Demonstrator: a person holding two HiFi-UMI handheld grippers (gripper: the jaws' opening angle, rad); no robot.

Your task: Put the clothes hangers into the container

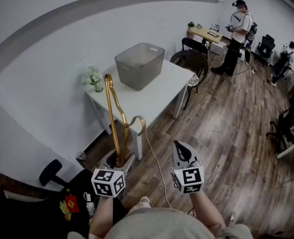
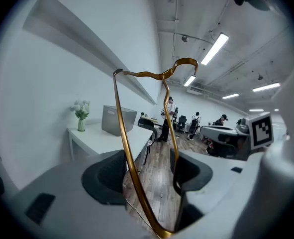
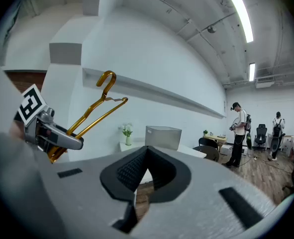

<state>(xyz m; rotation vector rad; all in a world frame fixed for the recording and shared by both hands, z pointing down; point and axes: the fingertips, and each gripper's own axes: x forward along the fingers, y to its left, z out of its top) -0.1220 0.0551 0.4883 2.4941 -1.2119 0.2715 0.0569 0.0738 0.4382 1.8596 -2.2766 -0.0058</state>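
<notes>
A gold wire clothes hanger [image 1: 115,118] stands upright from my left gripper [image 1: 119,159], whose wide-set jaws are shut on its lower corner. In the left gripper view the hanger [image 2: 125,151] runs up between the two pads, hook at the top. My right gripper [image 1: 180,151] hovers beside it over the floor, shut with nothing in it; its pads meet in the right gripper view [image 3: 146,172]. The grey plastic container [image 1: 140,64] sits on a white table [image 1: 154,97] ahead, apart from both grippers. The right gripper view also shows the hanger [image 3: 94,111] and container [image 3: 162,136].
A small vase of white flowers [image 1: 93,78] stands on the table's left corner by the wall. A dark chair [image 1: 192,62] is behind the table. A white cable [image 1: 156,166] trails on the wood floor. A person [image 1: 238,34] stands by a far desk [image 1: 205,33].
</notes>
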